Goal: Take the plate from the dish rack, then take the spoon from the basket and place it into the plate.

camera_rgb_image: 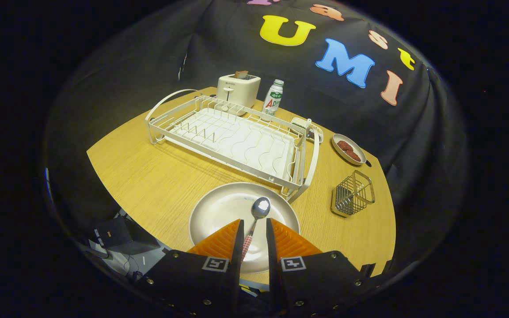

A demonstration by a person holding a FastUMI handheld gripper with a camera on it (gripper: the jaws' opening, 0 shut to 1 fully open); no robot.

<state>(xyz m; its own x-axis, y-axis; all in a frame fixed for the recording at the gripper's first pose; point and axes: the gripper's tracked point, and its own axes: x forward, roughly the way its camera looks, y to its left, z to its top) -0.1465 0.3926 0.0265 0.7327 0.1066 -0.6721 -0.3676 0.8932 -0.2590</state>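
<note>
Near the front edge of the surface (157,176), the plate (219,212) is seen lying flat, just in front of the emptied dish rack (232,137). The spoon (258,211) is seen over the plate, bowl forward, its checked handle running back between the fingers (254,236). The fingers are spread with a narrow gap; the handle sits against the left one, and a pinch from both sides cannot be confirmed. Whether the spoon rests on the plate cannot be told. The wire basket (354,194) stands empty toward the right edge. The spoon is judged light, stiff and smooth, likely to slip or pivot; it is best held on the handle, mid-length. The plate is judged heavier, rigid, possibly breakable, to be taken by its rim. Placement is judged almost done.
</note>
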